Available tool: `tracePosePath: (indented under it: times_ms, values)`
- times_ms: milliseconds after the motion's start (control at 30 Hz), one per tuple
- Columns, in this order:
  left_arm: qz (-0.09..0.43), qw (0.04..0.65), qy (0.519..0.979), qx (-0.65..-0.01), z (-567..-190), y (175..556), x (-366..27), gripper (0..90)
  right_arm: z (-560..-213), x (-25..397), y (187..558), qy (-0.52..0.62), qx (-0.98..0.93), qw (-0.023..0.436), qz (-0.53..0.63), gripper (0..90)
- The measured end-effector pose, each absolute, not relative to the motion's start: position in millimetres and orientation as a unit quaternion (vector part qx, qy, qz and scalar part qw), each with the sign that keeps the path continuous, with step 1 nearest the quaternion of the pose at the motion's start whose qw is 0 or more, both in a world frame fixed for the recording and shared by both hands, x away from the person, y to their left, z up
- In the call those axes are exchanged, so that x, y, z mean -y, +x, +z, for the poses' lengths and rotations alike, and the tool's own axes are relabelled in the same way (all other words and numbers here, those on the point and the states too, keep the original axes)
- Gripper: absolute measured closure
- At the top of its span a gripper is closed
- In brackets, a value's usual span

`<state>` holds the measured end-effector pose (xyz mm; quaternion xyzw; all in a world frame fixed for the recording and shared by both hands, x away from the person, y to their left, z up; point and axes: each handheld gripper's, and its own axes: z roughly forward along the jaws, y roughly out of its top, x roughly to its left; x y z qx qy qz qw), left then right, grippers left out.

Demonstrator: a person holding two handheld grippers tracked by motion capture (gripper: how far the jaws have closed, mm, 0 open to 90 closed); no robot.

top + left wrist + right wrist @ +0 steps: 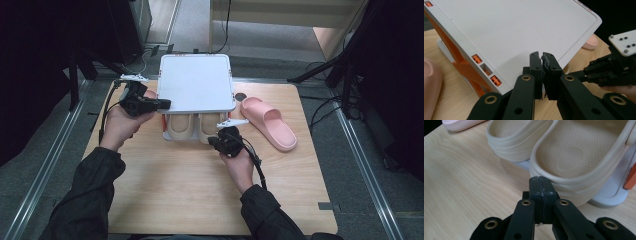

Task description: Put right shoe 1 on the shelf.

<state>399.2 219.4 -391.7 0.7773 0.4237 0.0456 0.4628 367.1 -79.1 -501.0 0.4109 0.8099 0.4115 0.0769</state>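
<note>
Right gripper (218, 134) is sitting nearest, around mid-table, just in front of the box (196, 82). Jaws are pressed together with nothing between them, tips right at the heel rim of a beige clog (579, 157); contact is looking likely but I can't tell for sure.

Two beige clogs are lying side by side in the box's lower tray (609, 195), heels facing the table's near edge, second clog (519, 137) just beside the first.

Left gripper (162, 104) is working at the box's left near corner. Its jaws are closing on the edge of the white lid (519, 32), pinching it. Lid is being held tilted, raised over the clogs, with orange hinges or clips (477, 58) showing along its side.

Pink slide (269, 122) is lying on the table (175, 190) just right of the box, angled toward the right edge, apart from both grippers.

Box is sitting at the far edge, centre-left.
</note>
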Motion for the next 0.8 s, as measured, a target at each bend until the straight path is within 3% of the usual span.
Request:
tracePosePath:
  times_ms: [300,567,800]
  values:
    - [0.063,0.45,0.782,-0.427,-386.7,395.7,-221.9,83.4,-500.4,85.1,366.7,0.399,-0.808,0.058,0.429,87.6]
    - [0.054,0.459,0.769,-0.442,-375.3,384.0,-242.4,64.8,-480.3,119.8,332.7,0.356,-0.815,0.05,0.453,72.5]
    - [0.072,0.438,0.772,-0.456,-373.3,371.1,-259.5,49.7,-472.1,145.7,316.0,0.341,-0.804,0.036,0.487,53.0]
